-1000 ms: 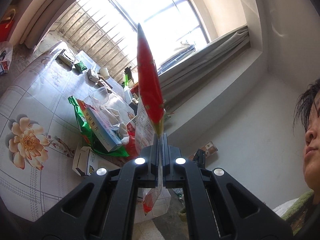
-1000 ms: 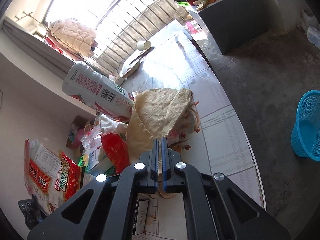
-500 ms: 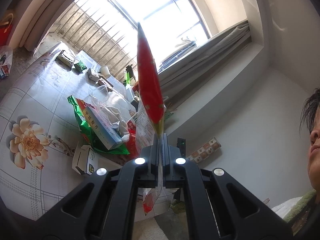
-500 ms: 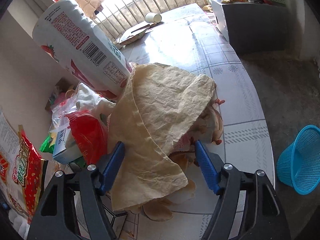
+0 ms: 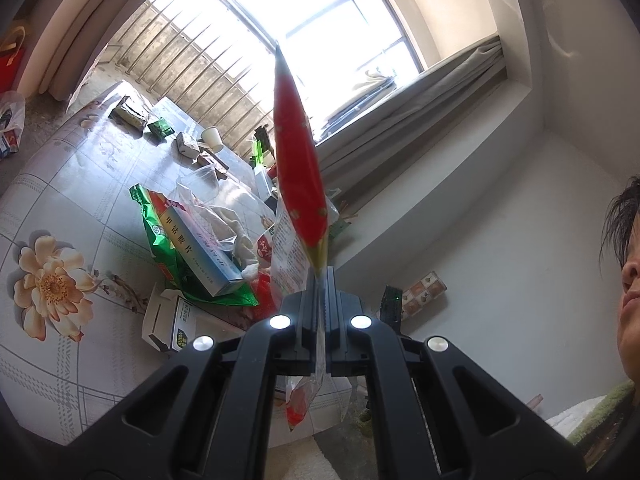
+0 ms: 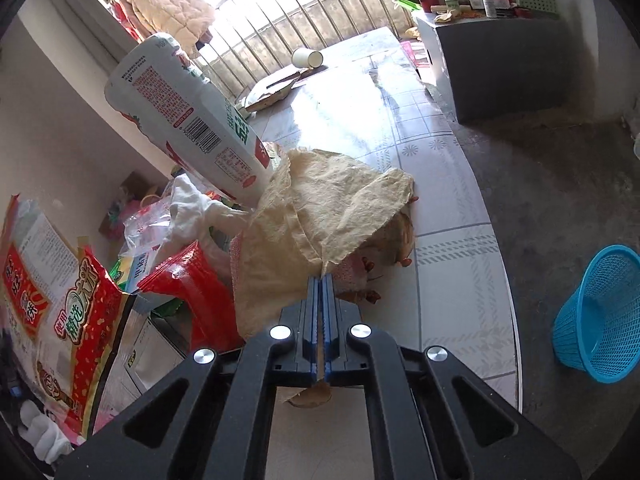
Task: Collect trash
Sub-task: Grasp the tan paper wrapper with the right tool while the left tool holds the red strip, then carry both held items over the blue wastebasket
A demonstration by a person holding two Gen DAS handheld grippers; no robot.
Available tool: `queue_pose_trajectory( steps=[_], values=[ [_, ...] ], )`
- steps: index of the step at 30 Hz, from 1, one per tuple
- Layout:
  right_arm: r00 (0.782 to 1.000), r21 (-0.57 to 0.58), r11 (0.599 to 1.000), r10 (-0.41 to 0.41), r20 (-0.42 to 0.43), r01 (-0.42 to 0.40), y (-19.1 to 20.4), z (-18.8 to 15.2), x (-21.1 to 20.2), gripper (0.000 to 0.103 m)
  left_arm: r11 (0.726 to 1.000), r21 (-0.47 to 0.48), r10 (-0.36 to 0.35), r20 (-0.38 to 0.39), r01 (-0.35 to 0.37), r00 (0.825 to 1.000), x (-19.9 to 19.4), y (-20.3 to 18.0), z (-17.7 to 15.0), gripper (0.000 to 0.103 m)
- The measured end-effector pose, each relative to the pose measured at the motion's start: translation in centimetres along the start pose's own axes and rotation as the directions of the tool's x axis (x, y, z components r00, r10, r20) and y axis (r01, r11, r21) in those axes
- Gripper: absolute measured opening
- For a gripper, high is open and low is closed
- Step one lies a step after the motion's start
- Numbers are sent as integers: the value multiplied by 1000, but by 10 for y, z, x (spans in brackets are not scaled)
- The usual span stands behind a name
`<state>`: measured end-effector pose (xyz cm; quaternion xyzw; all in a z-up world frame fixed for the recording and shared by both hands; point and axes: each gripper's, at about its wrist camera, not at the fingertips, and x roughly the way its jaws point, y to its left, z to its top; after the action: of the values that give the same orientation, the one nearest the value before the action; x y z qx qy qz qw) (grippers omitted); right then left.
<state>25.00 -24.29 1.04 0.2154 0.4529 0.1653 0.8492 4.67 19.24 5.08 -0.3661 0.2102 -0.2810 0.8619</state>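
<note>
While my right tool pinches only the corner of the crumpled tan paper on the desk and my left tool clamps the red snack bag, I risk tearing the paper or dragging the leaning pile off toward the floor.

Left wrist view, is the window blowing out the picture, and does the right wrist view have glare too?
Left wrist view: the window is blown out to white, and the red wrapper clamped in the left gripper stands backlit against it. Right wrist view: sunlight glares off the far tabletop, while the tan paper pinched in the right gripper is evenly lit. Both views bend straight lines near the edges.
</note>
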Motion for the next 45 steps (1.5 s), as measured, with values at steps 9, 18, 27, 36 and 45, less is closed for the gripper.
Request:
queue_pose_trajectory(
  steps=[9,18,27,36,45],
  values=[
    [970,75,986,128,205,-146,-17,8,-80,2,997,66,-26,7,25,1000,3,-29,3,1],
    [912,109,977,126,390,-182,-54,-17,-163,2,968,172,-169,-101,185,980,49,-98,0,1],
    [850,339,941,-165,501,-17,-164,-70,-252,2,900,228,-251,-427,372,869,236,-193,-51,1],
    [859,586,805,-365,359,97,-299,-95,-218,2,917,325,64,-692,232,719,482,-222,-178,1],
    [919,746,661,-340,198,84,-421,-107,-124,2,869,481,349,-759,112,549,646,-193,-300,1]
  ],
)
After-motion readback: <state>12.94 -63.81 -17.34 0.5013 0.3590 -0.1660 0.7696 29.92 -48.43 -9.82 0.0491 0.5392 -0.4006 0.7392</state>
